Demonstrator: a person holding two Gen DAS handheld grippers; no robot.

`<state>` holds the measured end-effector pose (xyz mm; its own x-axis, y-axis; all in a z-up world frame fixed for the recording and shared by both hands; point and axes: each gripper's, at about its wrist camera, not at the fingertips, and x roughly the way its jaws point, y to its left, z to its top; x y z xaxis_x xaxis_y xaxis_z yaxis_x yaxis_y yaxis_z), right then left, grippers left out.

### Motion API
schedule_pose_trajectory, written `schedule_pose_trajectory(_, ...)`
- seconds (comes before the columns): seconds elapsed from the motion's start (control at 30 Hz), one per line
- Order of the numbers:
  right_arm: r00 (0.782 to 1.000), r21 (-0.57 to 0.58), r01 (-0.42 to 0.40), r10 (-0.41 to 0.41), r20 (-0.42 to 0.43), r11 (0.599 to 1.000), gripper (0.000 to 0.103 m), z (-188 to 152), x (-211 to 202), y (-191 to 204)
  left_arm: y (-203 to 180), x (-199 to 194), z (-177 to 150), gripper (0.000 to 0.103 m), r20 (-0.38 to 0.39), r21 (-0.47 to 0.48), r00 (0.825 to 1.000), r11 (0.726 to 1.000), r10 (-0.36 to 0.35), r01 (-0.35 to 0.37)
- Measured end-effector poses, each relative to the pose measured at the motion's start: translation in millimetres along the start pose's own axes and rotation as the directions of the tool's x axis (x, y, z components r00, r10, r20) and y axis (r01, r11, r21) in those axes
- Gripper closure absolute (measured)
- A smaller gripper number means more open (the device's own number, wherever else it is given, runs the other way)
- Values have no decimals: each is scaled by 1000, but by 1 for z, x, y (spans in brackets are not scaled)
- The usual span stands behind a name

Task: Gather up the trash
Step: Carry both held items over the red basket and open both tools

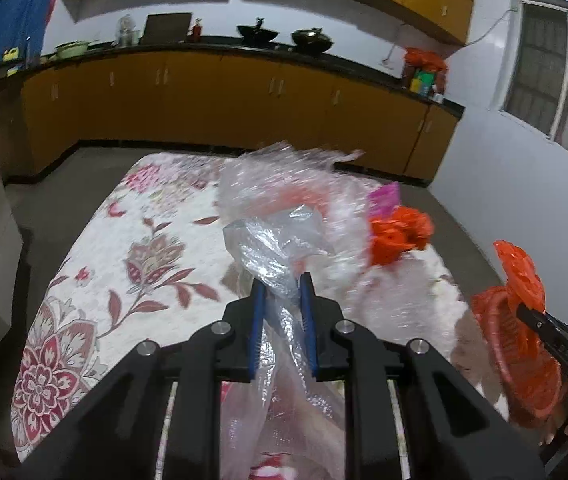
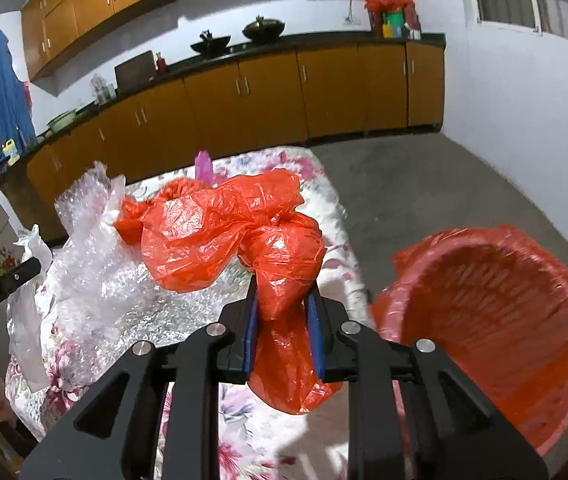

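My left gripper [image 1: 282,286] is shut on a crumpled clear plastic bag [image 1: 272,248], which hangs lifted above the flowered tablecloth [image 1: 96,280]. Behind it lies a larger sheet of bubble wrap [image 1: 324,200]. My right gripper [image 2: 282,296] is shut on a bunched red plastic bag [image 2: 236,232], held above the table. In the left wrist view the right gripper [image 1: 524,312] shows at the right edge with red plastic [image 1: 520,272] in it. In the right wrist view the left gripper [image 2: 34,266] reaches in from the left. A red bin lined with red plastic [image 2: 496,300] stands on the floor right of the table.
A pink packet [image 1: 384,196] and more red plastic [image 1: 400,236] lie at the table's far right. Bubble wrap [image 2: 96,248] covers the table's left part in the right wrist view. Yellow cabinets under a dark counter [image 1: 244,92] line the far wall. Grey floor [image 2: 424,184] surrounds the table.
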<state>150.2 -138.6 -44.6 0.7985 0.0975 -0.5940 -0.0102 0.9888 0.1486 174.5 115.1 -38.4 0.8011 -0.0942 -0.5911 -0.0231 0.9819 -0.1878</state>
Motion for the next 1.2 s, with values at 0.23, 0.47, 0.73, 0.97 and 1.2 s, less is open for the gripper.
schedule_pose_trajectory(0.23, 997, 33, 46, -48, 60, 998, 81, 6, -37, -27, -40, -16, 6, 84, 21, 56, 997, 996, -69, 68)
schedule_pose_trajectory(0.47, 988, 84, 103, -111, 111, 991, 81, 12, -68, -55, -81, -26, 8, 84, 20, 105, 990, 985, -142, 139)
schedule_pose_trajectory(0.73, 974, 157, 159, -181, 138, 975, 81, 12, -95, -89, -129, -31, 3, 84, -3, 145, 972, 962, -234, 232)
schedule_pose_trajectory(0.97, 964, 207, 194, -226, 141, 959, 81, 3, -109, -115, -175, -32, -6, 84, -39, 184, 948, 930, -316, 318)
schedule_pose_trajectory(1.2, 959, 245, 199, -240, 152, 949, 81, -1, -119, -132, -212, -28, -13, 84, -79, 210, 923, 899, -377, 385)
